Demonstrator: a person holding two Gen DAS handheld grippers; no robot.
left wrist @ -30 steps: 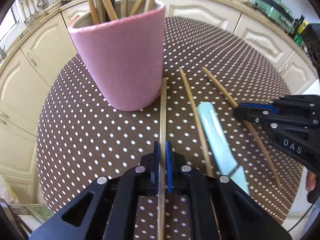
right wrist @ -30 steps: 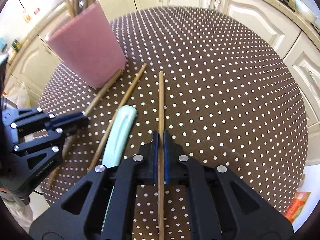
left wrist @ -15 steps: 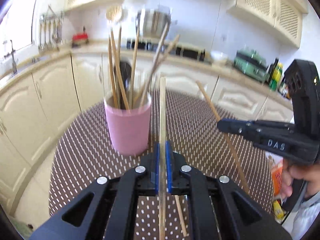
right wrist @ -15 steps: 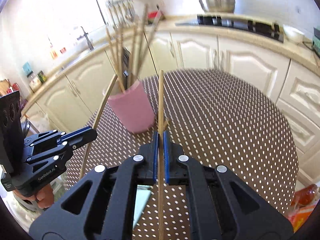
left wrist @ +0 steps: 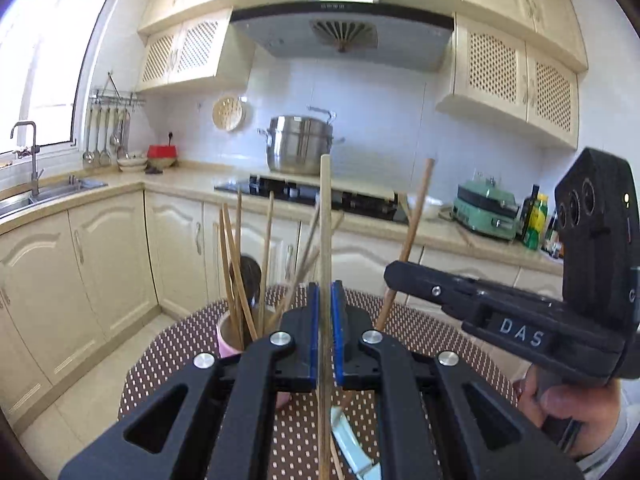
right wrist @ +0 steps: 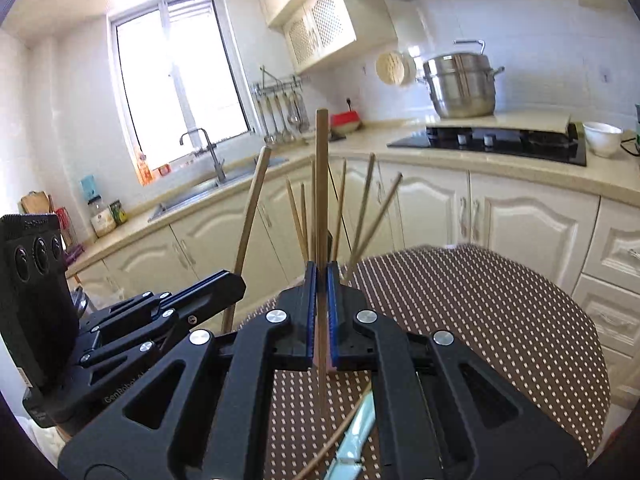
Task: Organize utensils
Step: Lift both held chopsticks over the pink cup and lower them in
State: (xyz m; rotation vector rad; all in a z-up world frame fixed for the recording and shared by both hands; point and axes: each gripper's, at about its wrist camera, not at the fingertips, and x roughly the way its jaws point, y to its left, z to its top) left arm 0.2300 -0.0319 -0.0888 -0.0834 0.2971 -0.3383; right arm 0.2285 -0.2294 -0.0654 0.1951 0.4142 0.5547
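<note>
My left gripper (left wrist: 325, 286) is shut on a wooden chopstick (left wrist: 325, 208) that stands upright above the table. My right gripper (right wrist: 321, 272) is shut on a second chopstick (right wrist: 321, 184), also upright. Each shows in the other's view: the right gripper (left wrist: 390, 276) with its chopstick (left wrist: 416, 216), the left gripper (right wrist: 238, 282) with its chopstick (right wrist: 252, 208). The pink cup (left wrist: 228, 340) holds several chopsticks (left wrist: 240, 264) and sits below and ahead, partly hidden by my fingers. A pale blue utensil (left wrist: 348, 440) and one chopstick (right wrist: 336, 440) lie on the dotted table (right wrist: 480, 320).
Cream cabinets and a counter ring the round table. A steel pot (left wrist: 300, 144) stands on the black hob, a sink (right wrist: 200, 192) sits under the window, and a green appliance (left wrist: 484, 212) is at the right. A hand (left wrist: 568, 404) grips the right tool.
Both grippers rose off the table with their chopsticks and tipped up from looking down to nearly level. The pink cup now sits lower and farther off in both views.
</note>
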